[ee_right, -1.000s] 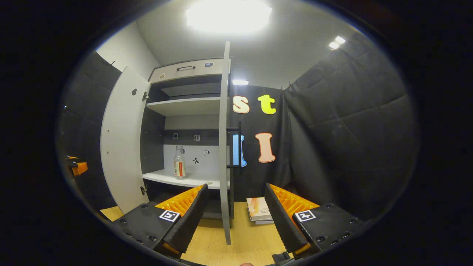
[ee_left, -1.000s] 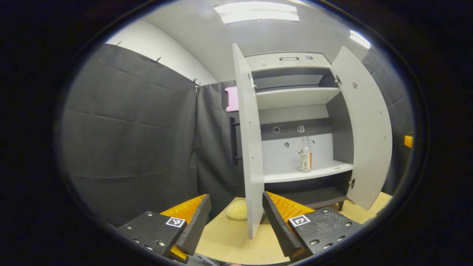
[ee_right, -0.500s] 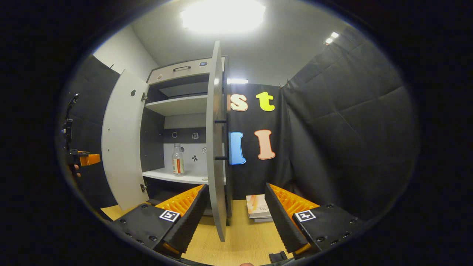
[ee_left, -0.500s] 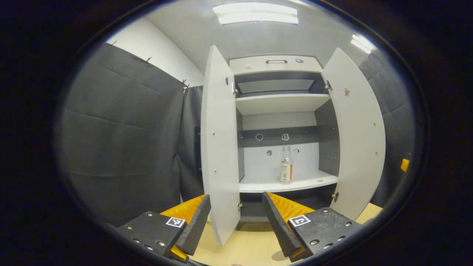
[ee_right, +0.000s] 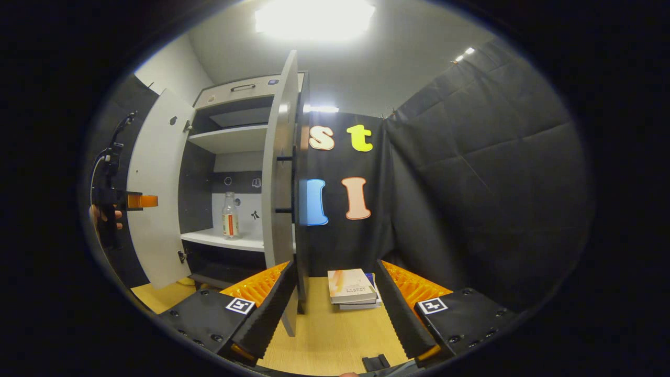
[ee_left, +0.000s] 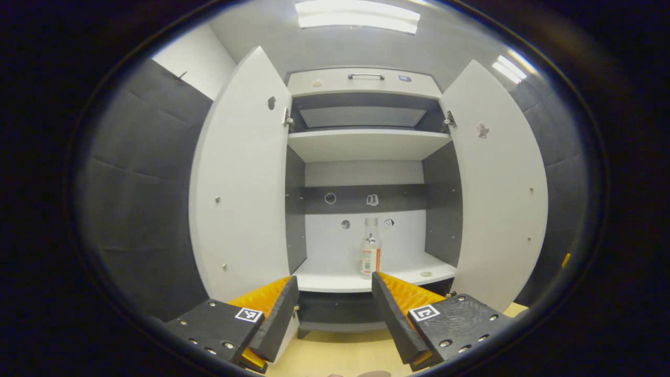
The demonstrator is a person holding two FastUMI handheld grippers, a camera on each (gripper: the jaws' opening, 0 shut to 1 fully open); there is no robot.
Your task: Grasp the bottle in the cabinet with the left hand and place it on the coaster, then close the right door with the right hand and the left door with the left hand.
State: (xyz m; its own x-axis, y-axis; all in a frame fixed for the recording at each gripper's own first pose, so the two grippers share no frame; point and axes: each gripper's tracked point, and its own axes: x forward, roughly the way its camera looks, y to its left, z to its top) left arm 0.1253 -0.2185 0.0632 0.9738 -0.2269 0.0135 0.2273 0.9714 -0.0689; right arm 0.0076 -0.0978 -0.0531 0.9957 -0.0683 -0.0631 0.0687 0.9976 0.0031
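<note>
Swings right within the last second, by the left gripper view: no longer looks along the edge of the left door (ee_left: 241, 183) but faces the cabinet (ee_left: 366, 144) square-on, with both doors thrown wide. Puts the bottle (ee_left: 370, 254) upright on the lower shelf (ee_left: 335, 280), just right of centre and a little above the gap of the left tool (ee_left: 334, 293). Holds that tool wide and empty, well short of the shelf. Reads as lining up for the grasp: next calls for a straight reach in between the doors, then a close about the bottle's body. Leaves the right door (ee_left: 497, 183) open for later.

From the right gripper view, shows a hand (ee_right: 102, 214) carrying the left tool far left, then the bottle on its shelf, then the right door nearly edge-on. Keeps the right tool (ee_right: 335, 285) wide too, gripping nothing, low over the pale wooden surface (ee_right: 324, 335) near a small stack of books (ee_right: 350, 285). Closes the room in with dark quilted cloth (ee_right: 471, 183) under a bright ceiling light (ee_right: 314, 15)
</note>
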